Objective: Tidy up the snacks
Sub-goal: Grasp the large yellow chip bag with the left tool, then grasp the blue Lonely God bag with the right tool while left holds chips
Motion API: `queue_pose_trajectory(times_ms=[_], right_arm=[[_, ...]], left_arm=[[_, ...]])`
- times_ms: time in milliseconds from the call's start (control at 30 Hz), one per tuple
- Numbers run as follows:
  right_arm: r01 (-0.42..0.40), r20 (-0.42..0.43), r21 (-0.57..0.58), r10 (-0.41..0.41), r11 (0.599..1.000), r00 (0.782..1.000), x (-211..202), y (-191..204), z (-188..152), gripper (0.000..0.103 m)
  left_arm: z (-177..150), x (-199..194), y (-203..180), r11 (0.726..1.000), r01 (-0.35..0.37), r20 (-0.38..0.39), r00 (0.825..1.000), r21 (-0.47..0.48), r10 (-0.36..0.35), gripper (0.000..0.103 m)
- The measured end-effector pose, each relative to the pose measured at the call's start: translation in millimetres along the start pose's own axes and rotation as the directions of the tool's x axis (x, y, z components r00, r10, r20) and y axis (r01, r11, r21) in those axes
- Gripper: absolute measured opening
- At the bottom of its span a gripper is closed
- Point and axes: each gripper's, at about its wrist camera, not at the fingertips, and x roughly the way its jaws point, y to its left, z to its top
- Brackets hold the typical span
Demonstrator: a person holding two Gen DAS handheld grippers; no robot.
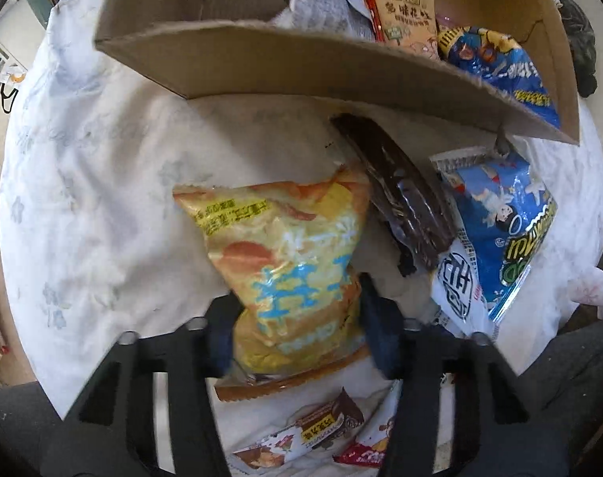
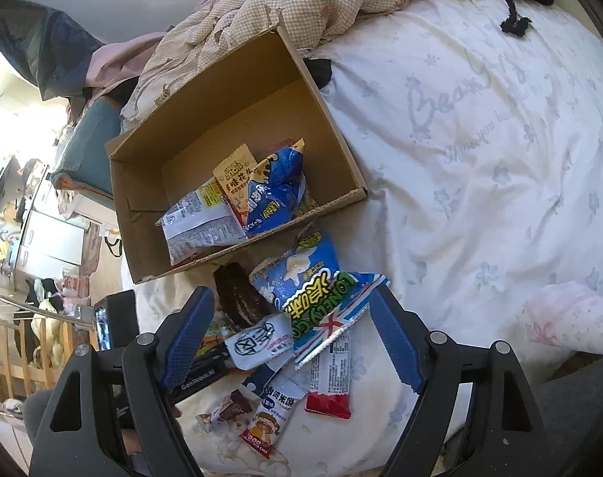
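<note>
Snacks: yellow bag (image 1: pixel 289 266), beside brown packet (image 1: pixel 397 194), under cardboard box (image 1: pixel 301 67).

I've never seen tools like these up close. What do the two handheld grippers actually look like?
Both look alike. The left gripper and the right gripper each have two black, angular plastic arms with triangular cut-outs and round silver pivot pins. Their fingers are faced with dark blue textured pads. No cables or sleeves show. Small white lettering marks a black part low in the right view.

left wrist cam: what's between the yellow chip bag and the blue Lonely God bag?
A dark brown chocolate-cake packet lies between the yellow chip bag and the blue bag, shown in the left wrist view.
</note>
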Motion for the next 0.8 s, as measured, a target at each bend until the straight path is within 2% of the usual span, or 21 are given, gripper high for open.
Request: queue_pose_trajectory(times_ms=[233, 333, 433, 567, 800], right_arm=[[0.003, -0.007, 0.001, -0.003, 1.0, 1.0, 2, -1, 1, 0.083], [-0.006, -0.011, 0.009, 0.006, 1.0, 1.0, 2, -1, 1, 0.083], [-0.011, -0.012, 0.01, 0.011, 1.0, 1.0, 1, -1, 0, 0.083], [-0.016, -0.012, 0.016, 0.016, 1.0, 1.0, 0, -3, 0, 0.083], [-0.012, -0.012, 0.024, 0.013, 1.0, 1.0, 2, -3, 1, 0.083]], left_arm=[[-12, -16, 12, 0.999, -0.03, -0.005, 1.0, -0.035, 0.03, 0.036], [-16, -32, 16, 0.998, -0.034, 0.019, 0.999, -0.052, 0.035, 0.036], [-22, -56, 16, 0.998, -0.032, 0.057, 0.998, -0.062, 0.036, 0.036], [-26, -98, 14, 0.998, -0.045, 0.148, 0.988, -0.044, 0.051, 0.036], [-13, -149, 42, 0.999, -0.029, 0.225, 0.974, -0.03, 0.035, 0.036]])
